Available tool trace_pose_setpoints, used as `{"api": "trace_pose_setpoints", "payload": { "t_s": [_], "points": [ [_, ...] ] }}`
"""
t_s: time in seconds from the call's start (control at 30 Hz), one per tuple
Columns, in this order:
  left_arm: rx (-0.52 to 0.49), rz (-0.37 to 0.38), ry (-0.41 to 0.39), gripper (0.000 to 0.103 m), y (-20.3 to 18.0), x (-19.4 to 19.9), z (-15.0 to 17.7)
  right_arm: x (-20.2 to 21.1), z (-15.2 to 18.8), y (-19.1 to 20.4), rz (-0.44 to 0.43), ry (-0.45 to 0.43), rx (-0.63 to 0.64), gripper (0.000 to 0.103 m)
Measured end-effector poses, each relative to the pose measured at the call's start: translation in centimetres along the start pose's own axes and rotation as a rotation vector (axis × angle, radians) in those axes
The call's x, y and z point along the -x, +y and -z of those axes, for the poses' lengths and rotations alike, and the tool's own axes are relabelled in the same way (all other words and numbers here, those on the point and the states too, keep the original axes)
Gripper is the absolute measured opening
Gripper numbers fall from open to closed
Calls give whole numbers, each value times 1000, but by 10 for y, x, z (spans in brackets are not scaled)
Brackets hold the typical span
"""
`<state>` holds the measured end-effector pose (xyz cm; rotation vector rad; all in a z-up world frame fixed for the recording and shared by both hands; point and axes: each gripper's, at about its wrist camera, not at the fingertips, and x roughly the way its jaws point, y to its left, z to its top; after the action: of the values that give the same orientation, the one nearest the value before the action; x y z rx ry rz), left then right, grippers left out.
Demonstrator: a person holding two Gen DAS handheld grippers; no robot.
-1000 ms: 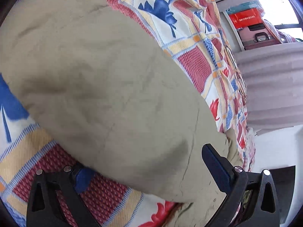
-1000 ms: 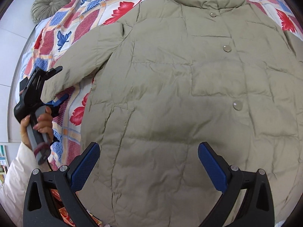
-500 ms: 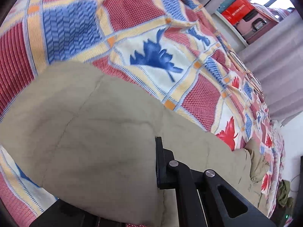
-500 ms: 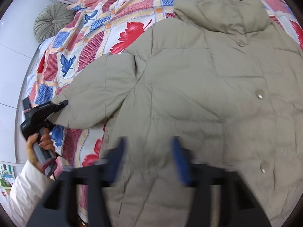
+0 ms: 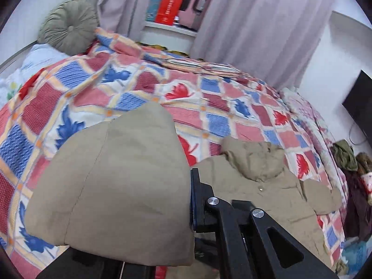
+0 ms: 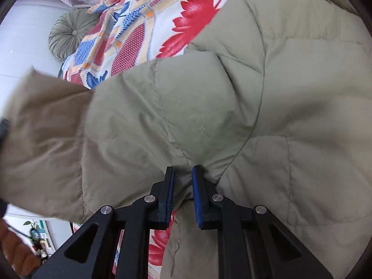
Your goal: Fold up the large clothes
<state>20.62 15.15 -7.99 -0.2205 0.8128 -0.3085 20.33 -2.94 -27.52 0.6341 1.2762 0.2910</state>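
Observation:
A large olive-beige padded jacket (image 5: pixel 267 186) lies front up on a patchwork bedspread (image 5: pixel 209 93). My left gripper (image 5: pixel 162 239) is shut on the cuff end of its sleeve (image 5: pixel 121 181), which is lifted above the bed; only one finger (image 5: pixel 194 200) shows, the other is under the fabric. In the right wrist view my right gripper (image 6: pixel 182 193) is shut on a pinch of jacket fabric (image 6: pixel 186 162) where the sleeve (image 6: pixel 139 116) meets the body. The lifted sleeve end (image 6: pixel 39 116) shows blurred at left.
A round green cushion (image 5: pixel 68 26) and a pale pillow (image 5: pixel 37 58) lie at the bed's head. Curtains (image 5: pixel 255 23) and a windowsill with boxes (image 5: pixel 172 7) stand behind. Dark clothes (image 5: pixel 348 162) hang at the right by a black screen (image 5: pixel 360 102).
Both grippers have shut on the jacket. The left has lifted the sleeve end off the bed and swung up. The right has dropped close onto the fabric at the armpit.

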Motion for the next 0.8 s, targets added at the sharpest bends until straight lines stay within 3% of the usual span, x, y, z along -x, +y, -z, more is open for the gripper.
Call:
{"api": "trace_pose_setpoints", "payload": {
  "t_s": [0.17,0.33,0.43,0.6,0.7,0.73,0.77,0.8],
  "points": [
    [-99,82,55,7,-89,-40,5,10,2,-9,-62,37,-39,17],
    [-227,70,146,7,-164,-95,38,86,23,-54,-46,-34,-99,17],
    [-294,7,221,8,-192,-139,73,137,35,-96,31,-98,-156,17],
    [-310,-72,372,8,-202,-190,127,201,55,-145,170,-178,-196,17],
    [-338,-93,355,8,-200,-186,138,218,59,-164,198,-194,-226,17],
    [-342,-91,356,15,-199,-181,139,219,57,-167,196,-194,-241,17],
    [-342,-74,369,47,-199,-176,140,219,56,-169,196,-193,-251,17],
    [-335,-63,372,71,-197,-171,139,218,56,-167,195,-192,-256,17]
  ]
}}
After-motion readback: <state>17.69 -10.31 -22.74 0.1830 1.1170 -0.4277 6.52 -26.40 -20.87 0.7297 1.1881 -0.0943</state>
